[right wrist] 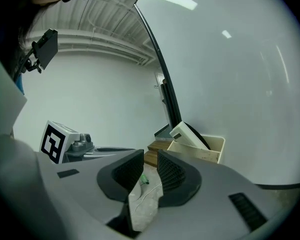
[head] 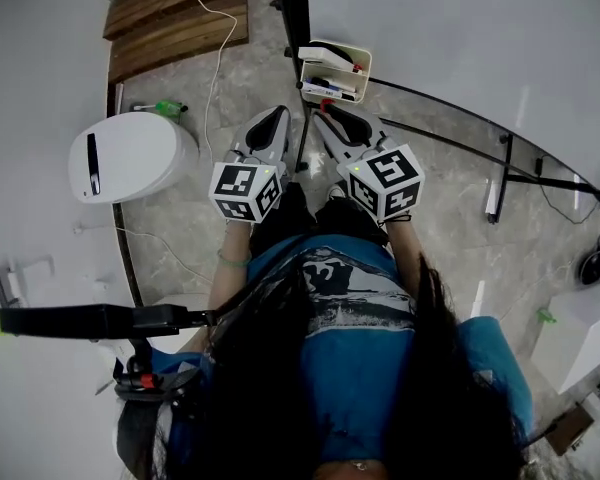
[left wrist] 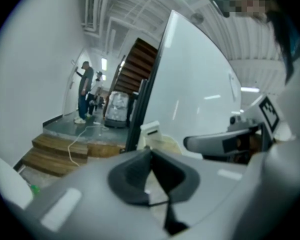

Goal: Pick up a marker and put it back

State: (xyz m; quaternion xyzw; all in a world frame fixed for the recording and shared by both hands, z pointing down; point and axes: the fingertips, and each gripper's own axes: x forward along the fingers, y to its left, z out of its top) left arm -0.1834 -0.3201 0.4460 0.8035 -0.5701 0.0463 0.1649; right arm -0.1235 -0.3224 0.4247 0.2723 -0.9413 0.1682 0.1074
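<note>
Markers (head: 327, 88) lie in a boxy cream tray (head: 364, 68); left hand-held gripper (left wrist: 150, 150) closed, right hand-held gripper (right wrist: 150, 157) narrowly parted, empty.

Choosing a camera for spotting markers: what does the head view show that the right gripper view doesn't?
Head view only: markers lying in the tray, and a round white machine. Right gripper view only: the right gripper standing open and empty, plus ceiling lights. Both: the cream tray and its eraser.

No words, brands or numbers are showing legibly anywhere. The left cube (head: 246, 190) and right cube (head: 385, 181) are displaying only black-and-white square patterns.
</note>
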